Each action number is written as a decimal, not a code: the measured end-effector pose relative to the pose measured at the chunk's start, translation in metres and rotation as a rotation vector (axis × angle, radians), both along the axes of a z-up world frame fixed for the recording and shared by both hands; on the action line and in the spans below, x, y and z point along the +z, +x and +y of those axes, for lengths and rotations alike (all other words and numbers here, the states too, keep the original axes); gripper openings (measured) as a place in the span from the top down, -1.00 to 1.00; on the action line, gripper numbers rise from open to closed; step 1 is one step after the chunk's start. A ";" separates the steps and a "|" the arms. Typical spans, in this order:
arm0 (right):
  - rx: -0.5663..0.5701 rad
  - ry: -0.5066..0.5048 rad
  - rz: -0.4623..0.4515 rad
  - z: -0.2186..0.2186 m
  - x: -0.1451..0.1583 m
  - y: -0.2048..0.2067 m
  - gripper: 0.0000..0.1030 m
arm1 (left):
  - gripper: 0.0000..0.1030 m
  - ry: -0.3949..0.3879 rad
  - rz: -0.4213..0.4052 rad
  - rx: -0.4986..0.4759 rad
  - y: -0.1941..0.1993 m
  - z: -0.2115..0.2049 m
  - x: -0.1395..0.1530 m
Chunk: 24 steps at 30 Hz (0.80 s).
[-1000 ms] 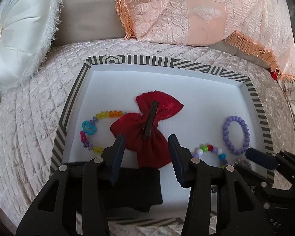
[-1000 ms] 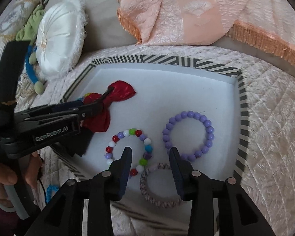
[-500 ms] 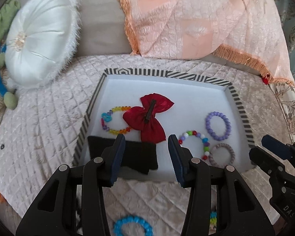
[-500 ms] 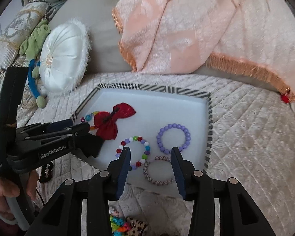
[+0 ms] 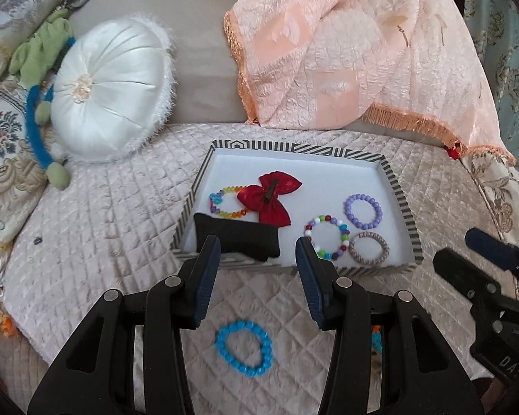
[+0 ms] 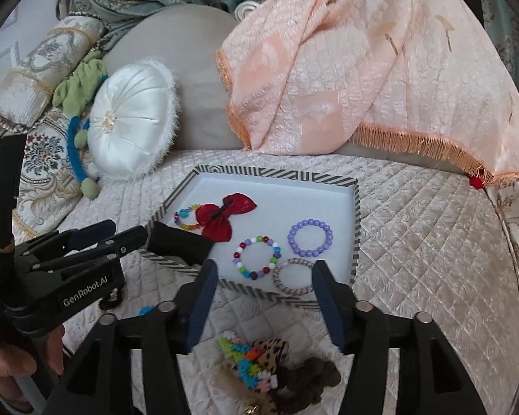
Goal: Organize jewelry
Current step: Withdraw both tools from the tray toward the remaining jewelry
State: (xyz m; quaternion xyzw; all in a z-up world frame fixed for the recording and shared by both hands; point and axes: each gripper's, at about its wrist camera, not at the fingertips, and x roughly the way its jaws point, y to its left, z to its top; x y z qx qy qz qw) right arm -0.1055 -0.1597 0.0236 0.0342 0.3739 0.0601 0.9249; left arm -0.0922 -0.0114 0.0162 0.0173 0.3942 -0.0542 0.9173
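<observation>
Both grippers have pulled back from the tray (image 5: 403, 207) within the last second; it filled the left wrist frame then, and now sits mid-frame with bare quilt in front of it. My left gripper (image 5: 257, 249) hangs wide open and holds nothing. My right gripper (image 6: 263, 276) is likewise spread and empty.

In the tray, centre of the left view: red bow (image 5: 269, 197), rainbow bracelet (image 5: 225, 202) at its left, black pouch (image 5: 237, 237) along the near edge, mixed bead bracelet (image 5: 327, 237), purple bracelet (image 5: 363, 211), grey woven band (image 5: 369, 248). None has shifted between frames.

The retreat uncovers unsorted pieces. A blue bracelet (image 5: 244, 348) lies on the quilt, lower centre of the left view, between my open fingers. A pile of hair ties (image 6: 270, 366) sits at the bottom of the right view.

Judgement: the last placement is finished; the next pick is likely the blue bracelet or something from the pile.

Writing: "GenRobot.AI" in white on the left gripper body, lower left of the right view. Partial letters "DA" on the right gripper, lower right of the left view; the rest is cut off.
</observation>
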 end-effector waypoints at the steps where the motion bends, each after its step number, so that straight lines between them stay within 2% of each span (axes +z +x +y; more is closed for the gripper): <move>1: 0.000 -0.003 -0.010 0.002 0.003 -0.006 -0.10 | 0.13 0.003 -0.007 0.002 -0.006 0.001 0.002; 12: -0.005 0.002 -0.052 0.010 0.021 -0.048 -0.12 | 0.13 0.023 -0.080 0.006 -0.056 0.007 0.021; 24: 0.009 -0.002 -0.062 0.015 0.025 -0.073 -0.15 | 0.13 0.036 -0.106 0.003 -0.078 0.007 0.026</move>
